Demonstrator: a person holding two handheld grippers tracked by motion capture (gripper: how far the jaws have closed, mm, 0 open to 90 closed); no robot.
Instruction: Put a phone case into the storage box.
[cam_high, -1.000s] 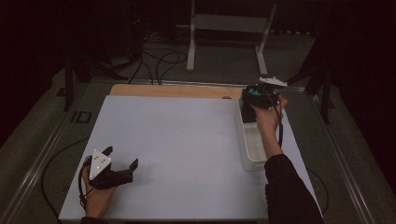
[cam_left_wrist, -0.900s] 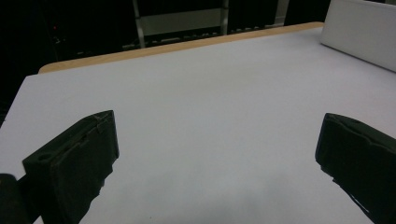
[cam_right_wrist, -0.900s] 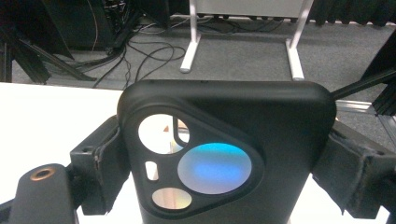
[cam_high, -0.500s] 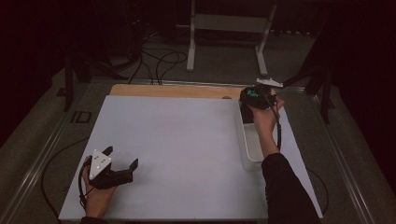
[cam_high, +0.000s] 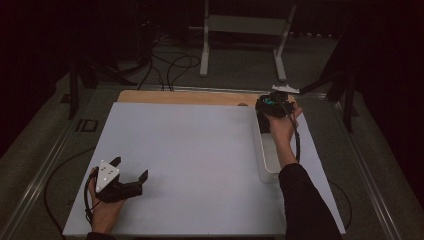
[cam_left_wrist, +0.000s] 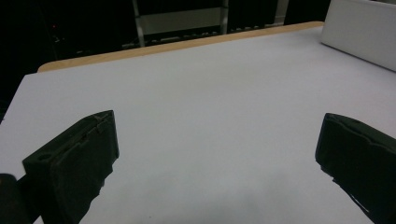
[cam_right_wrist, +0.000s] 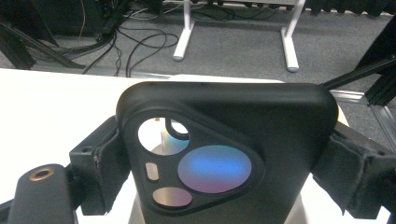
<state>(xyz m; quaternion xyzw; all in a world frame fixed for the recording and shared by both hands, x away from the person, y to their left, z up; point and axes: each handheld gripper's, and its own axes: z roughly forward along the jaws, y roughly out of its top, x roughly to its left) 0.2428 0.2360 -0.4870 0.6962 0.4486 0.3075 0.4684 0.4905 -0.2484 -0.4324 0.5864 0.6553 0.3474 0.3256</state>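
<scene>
Your right gripper (cam_high: 265, 123), clamped on the phone case (cam_right_wrist: 224, 154), has moved toward the bin's (cam_high: 266, 159) far end; your left gripper (cam_high: 131, 170) stays gaping.

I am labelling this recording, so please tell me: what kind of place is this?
Probably a lab or recording studio, not a home: a white-topped work table, loose cables on grey carpet, and a metal stand against dark surroundings.

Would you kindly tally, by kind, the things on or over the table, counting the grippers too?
Grippers: 2, the left gripper and the right gripper
Black phone cases: 1, the phone case clamped in the right gripper
White trays: 1, the tray
Total: 4
</scene>
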